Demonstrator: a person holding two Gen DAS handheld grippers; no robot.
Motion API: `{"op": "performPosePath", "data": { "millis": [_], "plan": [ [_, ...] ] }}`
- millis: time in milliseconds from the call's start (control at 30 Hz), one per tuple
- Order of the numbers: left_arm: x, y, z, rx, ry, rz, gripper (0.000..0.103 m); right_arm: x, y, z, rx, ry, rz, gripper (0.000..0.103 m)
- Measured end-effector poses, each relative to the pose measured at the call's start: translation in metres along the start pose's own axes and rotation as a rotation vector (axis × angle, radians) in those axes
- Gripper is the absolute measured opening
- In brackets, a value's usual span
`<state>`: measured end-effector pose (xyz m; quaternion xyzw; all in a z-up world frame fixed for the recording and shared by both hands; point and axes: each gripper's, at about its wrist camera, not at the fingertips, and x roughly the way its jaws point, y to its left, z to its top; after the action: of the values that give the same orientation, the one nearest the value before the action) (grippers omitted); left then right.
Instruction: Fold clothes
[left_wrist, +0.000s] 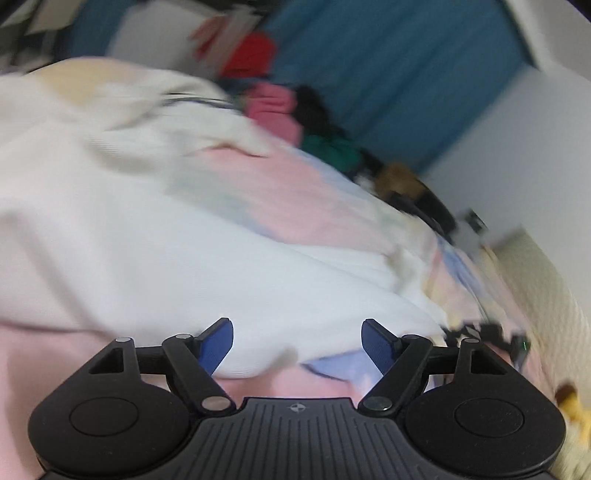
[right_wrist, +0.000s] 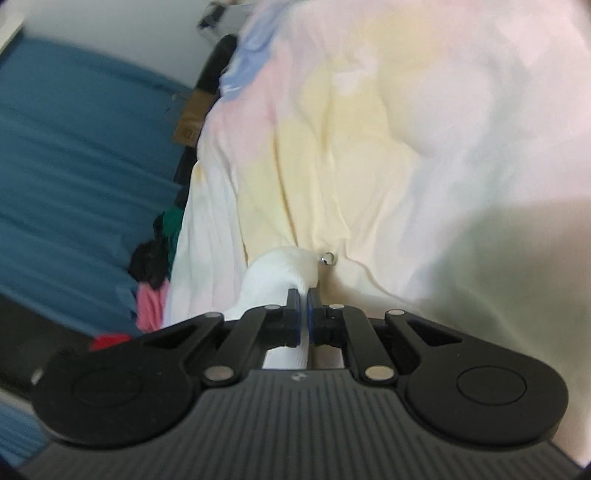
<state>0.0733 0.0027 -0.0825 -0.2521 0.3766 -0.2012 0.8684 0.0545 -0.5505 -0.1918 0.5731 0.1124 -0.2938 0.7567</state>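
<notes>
Two grippers work over a pastel bedsheet (right_wrist: 369, 129) where a white garment (left_wrist: 166, 258) lies spread. The left gripper (left_wrist: 297, 341) has its blue pads wide apart above the cloth's near edge, gripping nothing. The right gripper (right_wrist: 303, 314) is pressed together on a bunched fold of that garment. Pink, green, red and dark clothes (left_wrist: 275, 110) are piled loose beside a blue curtain (left_wrist: 406, 66); no container shows.
</notes>
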Motion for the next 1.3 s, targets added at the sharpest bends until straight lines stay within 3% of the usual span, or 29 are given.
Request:
{"op": "performPosePath", "data": {
  "millis": [133,267,300,333,400,467,533,567,633,700,933,1000,1100,1233,1300],
  "plan": [
    [-0.048,0.061,0.026,-0.221,-0.085,0.119,0.083,-0.008,0.009,0.004,-0.05,0.002,0.055,0.009],
    [-0.1,0.119,0.04,-0.378,-0.156,0.28,0.084,-0.005,0.029,0.008,-0.143,0.045,0.058,0.011],
    [-0.109,0.131,0.043,-0.42,-0.169,0.307,0.085,-0.003,0.031,0.01,-0.17,0.061,0.057,0.016],
    [-0.116,0.143,0.047,-0.463,-0.179,0.326,0.085,0.0,0.031,0.011,-0.185,0.077,0.06,0.032],
    [-0.127,0.166,0.05,-0.564,-0.204,0.329,0.085,0.007,0.025,0.013,-0.16,0.123,0.094,0.055],
    [-0.133,0.186,0.049,-0.651,-0.238,0.324,0.085,0.013,0.023,0.012,-0.153,0.152,0.107,0.057],
    [-0.138,0.204,0.047,-0.734,-0.272,0.32,0.085,0.017,0.026,0.008,-0.167,0.163,0.098,0.055],
    [-0.138,0.213,0.047,-0.773,-0.281,0.302,0.085,0.018,0.033,0.005,-0.221,0.142,0.082,0.048],
    [-0.132,0.229,0.047,-0.844,-0.289,0.248,0.085,0.02,0.045,0.001,-0.308,0.107,0.062,0.012],
    [-0.125,0.238,0.047,-0.898,-0.303,0.221,0.085,0.02,0.056,-0.002,-0.372,0.078,0.054,0.008],
    [-0.13,0.252,0.045,-0.977,-0.431,0.146,0.084,-0.03,0.081,-0.001,-0.35,-0.129,0.128,0.006],
    [-0.128,0.25,0.047,-0.97,-0.439,0.124,0.084,-0.047,0.08,0.003,-0.344,-0.186,0.135,0.005],
    [-0.124,0.244,0.043,-0.948,-0.389,0.086,0.082,-0.063,0.077,0.006,-0.342,-0.242,0.101,0.005],
    [-0.113,0.237,0.051,-0.908,-0.386,0.087,0.079,-0.056,0.068,0.004,-0.318,-0.213,0.046,0.005],
    [-0.118,0.234,0.055,-0.885,-0.433,0.118,0.074,-0.053,0.064,0.003,-0.306,-0.199,0.019,0.006]
  ]
}}
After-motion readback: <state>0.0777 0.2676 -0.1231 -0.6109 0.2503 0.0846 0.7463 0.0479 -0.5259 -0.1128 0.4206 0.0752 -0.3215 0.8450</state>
